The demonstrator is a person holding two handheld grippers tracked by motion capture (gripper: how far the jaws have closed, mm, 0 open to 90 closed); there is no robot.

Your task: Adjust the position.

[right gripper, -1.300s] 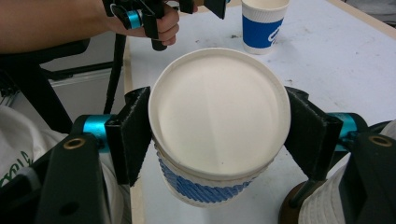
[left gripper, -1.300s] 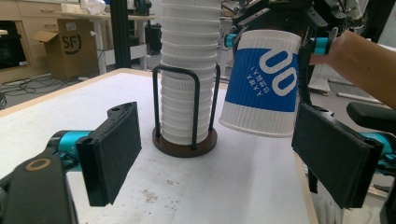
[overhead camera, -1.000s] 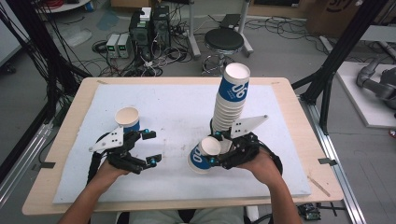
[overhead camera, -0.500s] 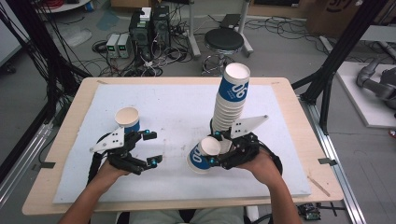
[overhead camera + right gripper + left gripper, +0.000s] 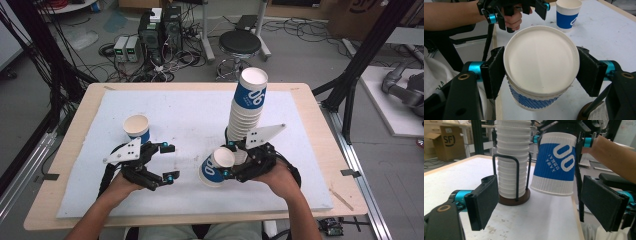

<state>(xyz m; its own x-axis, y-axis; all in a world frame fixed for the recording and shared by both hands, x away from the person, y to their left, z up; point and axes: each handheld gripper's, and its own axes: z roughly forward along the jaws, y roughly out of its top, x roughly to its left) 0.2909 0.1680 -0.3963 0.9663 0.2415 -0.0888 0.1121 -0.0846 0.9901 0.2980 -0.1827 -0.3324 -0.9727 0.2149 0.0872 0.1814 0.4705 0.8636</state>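
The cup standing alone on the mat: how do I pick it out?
On the white mat, look left, away from the tall cup stack. The lone cup stands upright beyond the left gripper; unlike the tilted cup in the right gripper, nothing holds it.

Setting: robotics lab or workshop | Floor: bare concrete with tangled cables (image 5: pixel 165 65) | Equipment: power units and electronics boxes (image 5: pixel 150 35) on the floor, black metal rig frame (image 5: pixel 365 60) | Furniture: round stool (image 5: pixel 240 44), wooden table (image 5: pixel 310 107) with white mat | Storage: cardboard box (image 5: pixel 442 143)
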